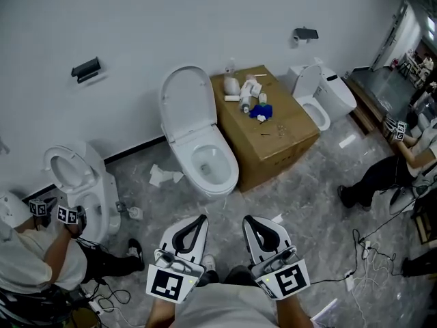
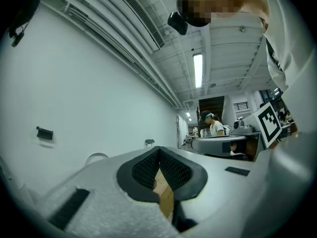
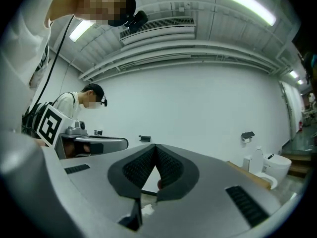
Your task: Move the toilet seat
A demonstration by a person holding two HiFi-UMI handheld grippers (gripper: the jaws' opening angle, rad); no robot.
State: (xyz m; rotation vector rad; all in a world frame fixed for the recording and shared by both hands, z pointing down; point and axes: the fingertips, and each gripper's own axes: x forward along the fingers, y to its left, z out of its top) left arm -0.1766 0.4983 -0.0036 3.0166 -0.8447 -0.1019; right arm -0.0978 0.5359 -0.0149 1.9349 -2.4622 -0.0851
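Note:
A white toilet [image 1: 208, 162] stands against the wall ahead of me, its seat and lid [image 1: 186, 103] raised and leaning back on the wall. My left gripper [image 1: 197, 219] and right gripper [image 1: 250, 221] are held side by side close to my body, short of the toilet bowl, both shut with nothing between the jaws. In the left gripper view the jaws [image 2: 159, 149] meet at the tips and point up toward the wall. The right gripper view shows the same closed tips [image 3: 155, 147], aimed at the white wall.
A cardboard box [image 1: 270, 128] with bottles and a blue item on top stands right of the toilet. Another toilet [image 1: 321, 98] is at the far right, one more [image 1: 85, 183] at the left with a person beside it. Crumpled paper [image 1: 164, 176] and cables [image 1: 369, 251] lie on the floor.

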